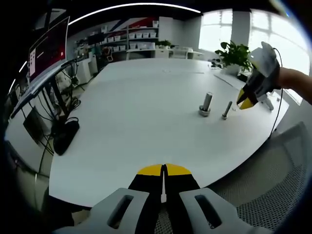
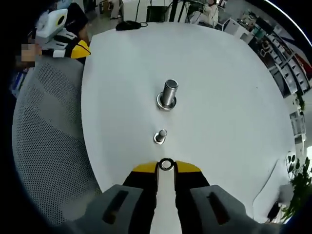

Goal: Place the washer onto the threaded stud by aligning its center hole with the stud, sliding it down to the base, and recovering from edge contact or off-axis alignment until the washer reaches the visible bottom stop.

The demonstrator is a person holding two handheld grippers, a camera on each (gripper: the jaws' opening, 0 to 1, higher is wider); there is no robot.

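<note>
Now washer [image 2: 166,165] pinched between right gripper [image 2: 166,167] jaws, near threaded stud [image 2: 160,136]; left gripper [image 1: 164,170] clenched.

Bright, even light all round: big windows [image 1: 273,34] blaze white, blown out with glare, and a curved ceiling light strip [image 1: 131,7] glows overhead. The white desk [image 1: 146,126] shines pale, with only faint, soft shadows. Fisheye bends every edge hard; far shelves [image 1: 131,39] go soft and smeary, the centre stays sharp.
</note>
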